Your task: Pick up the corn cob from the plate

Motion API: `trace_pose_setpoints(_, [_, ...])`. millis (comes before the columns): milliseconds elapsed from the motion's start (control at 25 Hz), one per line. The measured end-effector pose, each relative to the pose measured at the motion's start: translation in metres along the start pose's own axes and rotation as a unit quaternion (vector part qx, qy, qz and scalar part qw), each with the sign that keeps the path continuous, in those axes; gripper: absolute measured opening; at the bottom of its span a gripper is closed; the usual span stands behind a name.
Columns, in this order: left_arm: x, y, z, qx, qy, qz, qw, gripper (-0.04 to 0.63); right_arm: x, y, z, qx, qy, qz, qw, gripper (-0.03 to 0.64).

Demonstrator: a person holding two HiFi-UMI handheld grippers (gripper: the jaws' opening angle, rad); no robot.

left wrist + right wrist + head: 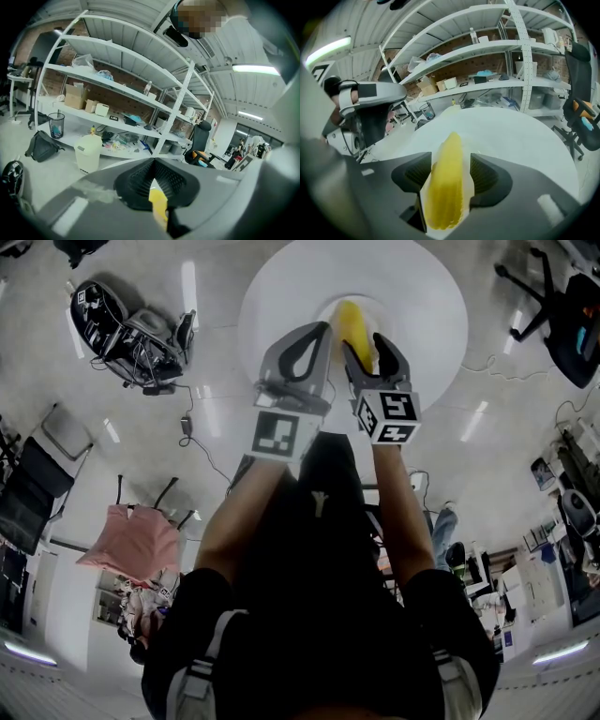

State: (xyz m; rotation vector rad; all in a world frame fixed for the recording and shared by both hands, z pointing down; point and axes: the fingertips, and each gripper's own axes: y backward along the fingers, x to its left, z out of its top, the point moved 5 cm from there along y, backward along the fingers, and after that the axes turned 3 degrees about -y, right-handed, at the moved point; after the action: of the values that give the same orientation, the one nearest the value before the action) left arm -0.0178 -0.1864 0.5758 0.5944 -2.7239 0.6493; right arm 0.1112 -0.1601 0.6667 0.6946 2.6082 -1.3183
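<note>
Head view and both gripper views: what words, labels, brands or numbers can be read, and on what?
No readable text anywhere.
Left marker cube and right marker cube: black-and-white square patterns only, no letters or numbers.
Boxes on the shelves: any print is too small and blurred to read.

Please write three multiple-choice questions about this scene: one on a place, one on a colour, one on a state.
1. Where does the corn cob lie? A on a plate; B in a bowl; C in a pan.
2. What colour is it? A green; B yellow; C red.
3. How are the right gripper's jaws? A shut on the cob; B apart, the cob between; C shut, empty.
Answers: 1 A, the white plate lies under it; 2 B, plainly yellow; 3 B, gaps show beside the cob.
</note>
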Motion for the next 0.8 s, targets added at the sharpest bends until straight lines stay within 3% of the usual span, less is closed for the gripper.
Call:
trace_pose_setpoints(440, [0.004,-0.002,0.003,-0.007,0.005,0.005,1.0,0.0,0.001,-0.013,-0.01,0.039,-0.005,0.007,0.999,0.268])
trace_pose_setpoints(800, [0.008,0.002,0.0,-0.008,0.011,0.01,0.9999,0.0,0.003,-0.014,-0.012,0.041,0.001,-0.005,0.999,0.249])
